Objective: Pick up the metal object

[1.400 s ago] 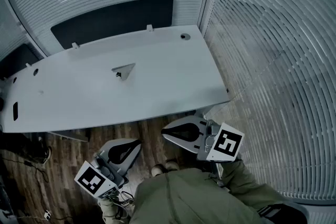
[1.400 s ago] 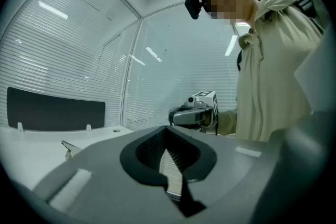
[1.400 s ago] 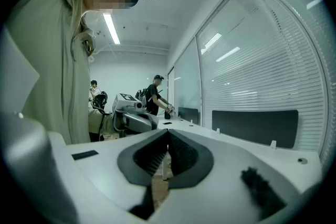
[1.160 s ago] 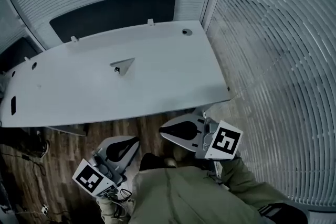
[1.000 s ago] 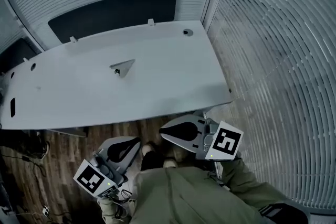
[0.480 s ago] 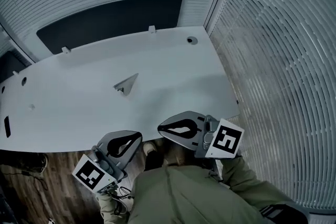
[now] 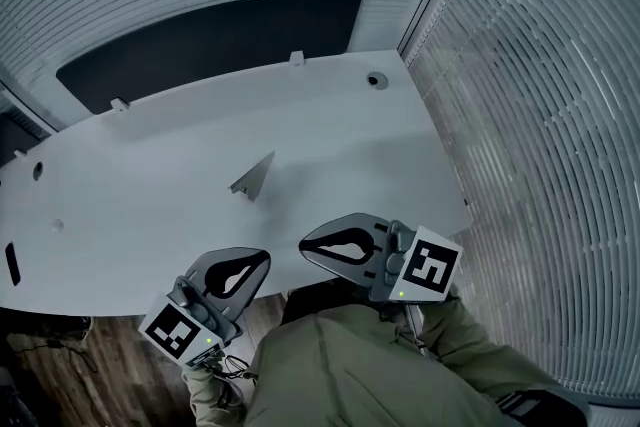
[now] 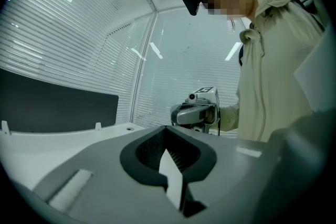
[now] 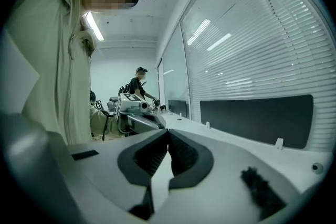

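Note:
A small triangular metal object (image 7: 252,177) lies flat near the middle of the white table (image 7: 380,165). Both grippers hover at the table's near edge, short of the object and apart from it. My left gripper (image 7: 266,256) sits below and slightly left of it, jaws shut and empty; in its own view the pads meet at the left gripper (image 8: 166,130) tips. My right gripper (image 7: 303,245) points left, jaws shut with nothing between them, as the right gripper (image 9: 168,132) tips show. The object does not show in either gripper view.
A black panel (image 7: 200,40) stands behind the table's far edge, with slatted blinds around. A round cable hole (image 7: 376,80) marks the far right corner. Wooden floor (image 7: 60,375) shows at lower left. Another person (image 9: 139,81) stands far off in the right gripper view.
Both grippers have come forward from over the floor to the table's near edge, nearer the metal object. Their jaws have stayed shut.

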### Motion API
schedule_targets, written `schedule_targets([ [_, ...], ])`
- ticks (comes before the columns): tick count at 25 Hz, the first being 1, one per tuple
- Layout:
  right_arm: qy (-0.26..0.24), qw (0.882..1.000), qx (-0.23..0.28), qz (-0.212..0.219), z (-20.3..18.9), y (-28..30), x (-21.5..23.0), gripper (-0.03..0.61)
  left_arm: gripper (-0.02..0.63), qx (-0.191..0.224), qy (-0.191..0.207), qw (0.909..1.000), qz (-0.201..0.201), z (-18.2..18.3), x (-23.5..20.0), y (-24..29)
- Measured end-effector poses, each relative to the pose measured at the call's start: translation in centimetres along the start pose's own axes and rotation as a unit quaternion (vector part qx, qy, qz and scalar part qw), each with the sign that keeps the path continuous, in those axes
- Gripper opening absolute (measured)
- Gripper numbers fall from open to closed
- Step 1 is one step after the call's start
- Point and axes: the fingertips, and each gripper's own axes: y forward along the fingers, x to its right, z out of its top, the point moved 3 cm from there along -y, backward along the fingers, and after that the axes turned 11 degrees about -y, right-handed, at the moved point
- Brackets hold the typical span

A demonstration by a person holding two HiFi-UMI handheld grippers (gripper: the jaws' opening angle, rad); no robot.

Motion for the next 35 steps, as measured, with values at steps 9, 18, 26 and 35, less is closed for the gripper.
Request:
schedule_targets([
  [9,0.017,1.000,-0.010,0.022,-1.0,0.9,2.8,0.005,0.005,-0.022,-0.029,0.9986,0.038,-0.9,-3.1,1.1],
  [18,0.056,0.998,-0.015,0.037,-3.7,1.5,5.3,0.005,0.128,-0.081,-0.070,0.9883,0.108,-4.0,-9.3,2.8],
  [26,0.089,0.995,-0.023,0.048,-6.0,3.1,6.4,0.005,0.236,-0.091,-0.112,0.9672,0.209,-6.1,-16.3,2.4],
  [35,0.119,0.991,-0.028,0.047,-7.7,4.1,7.3,0.005,0.258,-0.122,-0.124,0.9644,0.199,-8.5,-19.2,5.9],
])
